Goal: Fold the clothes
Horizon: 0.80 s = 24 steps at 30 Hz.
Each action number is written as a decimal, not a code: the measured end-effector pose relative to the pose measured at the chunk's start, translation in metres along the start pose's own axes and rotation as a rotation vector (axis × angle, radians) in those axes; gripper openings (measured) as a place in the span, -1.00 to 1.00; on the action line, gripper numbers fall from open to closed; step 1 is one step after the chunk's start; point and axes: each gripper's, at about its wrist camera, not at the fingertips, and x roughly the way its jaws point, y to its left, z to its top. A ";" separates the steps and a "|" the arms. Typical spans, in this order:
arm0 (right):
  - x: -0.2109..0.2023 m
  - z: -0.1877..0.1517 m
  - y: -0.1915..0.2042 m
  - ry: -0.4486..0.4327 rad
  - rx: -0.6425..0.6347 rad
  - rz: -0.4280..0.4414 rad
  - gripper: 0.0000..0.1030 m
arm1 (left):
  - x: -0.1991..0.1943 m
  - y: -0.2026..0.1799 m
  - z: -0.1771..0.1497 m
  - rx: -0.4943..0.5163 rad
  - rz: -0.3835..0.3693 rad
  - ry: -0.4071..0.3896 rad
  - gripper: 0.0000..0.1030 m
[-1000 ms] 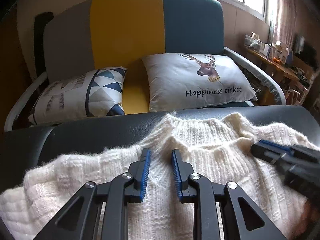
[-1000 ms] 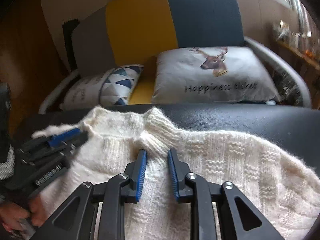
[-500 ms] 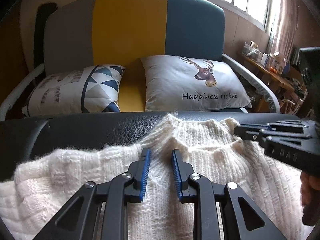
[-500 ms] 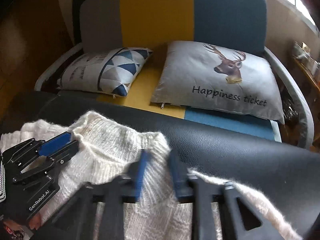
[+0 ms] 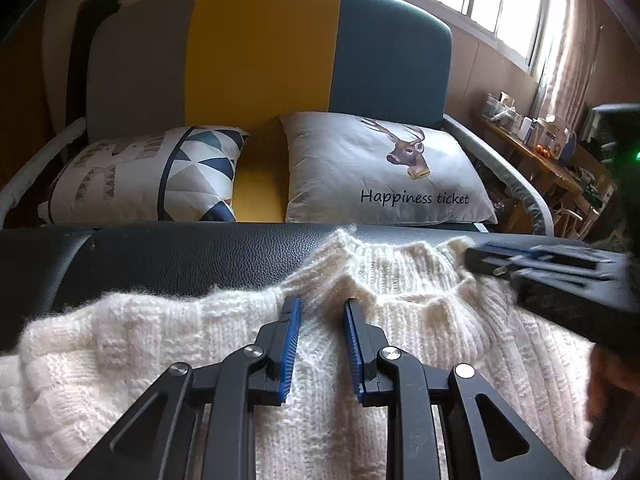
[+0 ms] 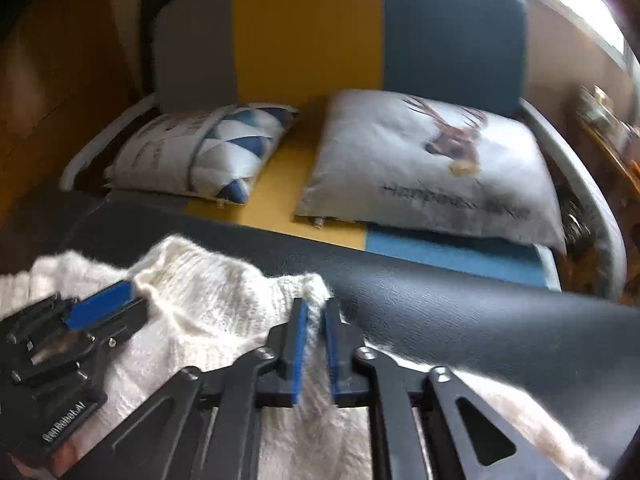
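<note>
The right gripper point(image 6: 316, 312) had its blue pads drawn narrow on a fold of the white knitted sweater point(image 5: 168, 344), pinching the knit just beside the ribbed collar point(image 5: 384, 264) on that side. The left gripper point(image 5: 322, 312) stood wide apart, its pads straddling the knit at the collar's other side, gripping nothing that showed.

The sweater lay spread on the black leather surface point(image 5: 168, 256), collar toward the far edge, body running back toward the person, one shoulder stretching out flat well to the collar's left. Its long axis, as far as could be seen, ran from collar to hem, straight along the line of both grippers; the hem was out of view.

With one side pinched, the fold would go best if the left pads took an equal bite level with the right, so the collar stayed centred. Loose, fuzzy knit stretches, so lifting low and evenly would probably keep the shoulder line straight.

Beyond the collar sat a deer cushion point(image 5: 384, 168) and a triangle-patterned cushion point(image 5: 152, 176).
</note>
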 end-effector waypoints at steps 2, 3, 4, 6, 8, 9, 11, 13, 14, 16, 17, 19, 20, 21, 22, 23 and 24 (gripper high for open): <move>-0.023 -0.003 0.004 -0.061 0.013 0.061 -0.55 | 0.000 0.001 0.000 -0.004 -0.004 -0.002 -0.55; -0.033 -0.007 0.008 -0.084 0.006 0.115 -0.55 | -0.001 0.002 0.000 -0.008 -0.008 -0.004 -0.55; -0.036 -0.011 0.015 -0.062 -0.013 0.141 -0.55 | -0.002 0.002 0.000 -0.013 -0.012 -0.007 -0.55; -0.039 -0.019 0.027 -0.020 -0.043 0.186 -0.55 | -0.004 0.008 -0.001 -0.042 -0.019 -0.019 -0.55; -0.030 -0.020 0.031 0.002 -0.033 0.186 -0.55 | -0.007 0.014 -0.001 -0.081 -0.033 -0.030 -0.55; -0.026 -0.020 0.032 0.013 -0.028 0.185 -0.55 | -0.007 0.017 -0.002 -0.096 -0.042 -0.032 -0.55; -0.017 -0.021 0.036 0.036 -0.018 0.185 -0.55 | -0.007 0.019 -0.002 -0.106 -0.051 -0.033 -0.55; -0.009 -0.022 0.039 0.058 -0.007 0.184 -0.83 | -0.007 0.020 -0.002 -0.114 -0.060 -0.036 -0.55; -0.006 -0.022 0.039 0.065 -0.003 0.180 -0.89 | -0.007 0.021 -0.002 -0.119 -0.066 -0.037 -0.55; -0.008 -0.021 0.036 0.042 0.015 0.160 -0.92 | -0.008 0.026 -0.002 -0.141 -0.087 -0.042 -0.55; -0.010 -0.021 0.034 0.026 0.028 0.150 -0.92 | -0.009 0.028 -0.003 -0.152 -0.091 -0.047 -0.55; -0.012 -0.021 0.033 -0.010 0.036 0.120 -0.94 | -0.010 0.031 -0.003 -0.174 -0.099 -0.056 -0.55; -0.010 -0.021 0.033 -0.023 0.033 0.096 -1.00 | -0.011 0.033 -0.003 -0.185 -0.102 -0.061 -0.55; -0.004 -0.023 0.032 -0.023 0.024 0.064 -1.00 | -0.012 0.035 -0.004 -0.196 -0.103 -0.068 -0.55; 0.001 -0.025 0.031 -0.025 0.018 0.054 -1.00 | -0.013 0.037 -0.004 -0.207 -0.104 -0.075 -0.55; 0.002 -0.026 0.029 -0.031 0.024 0.063 -1.00 | -0.014 0.039 -0.005 -0.218 -0.106 -0.081 -0.55; 0.002 -0.025 0.027 -0.027 0.035 0.077 -1.00 | -0.014 0.041 -0.005 -0.228 -0.114 -0.079 -0.55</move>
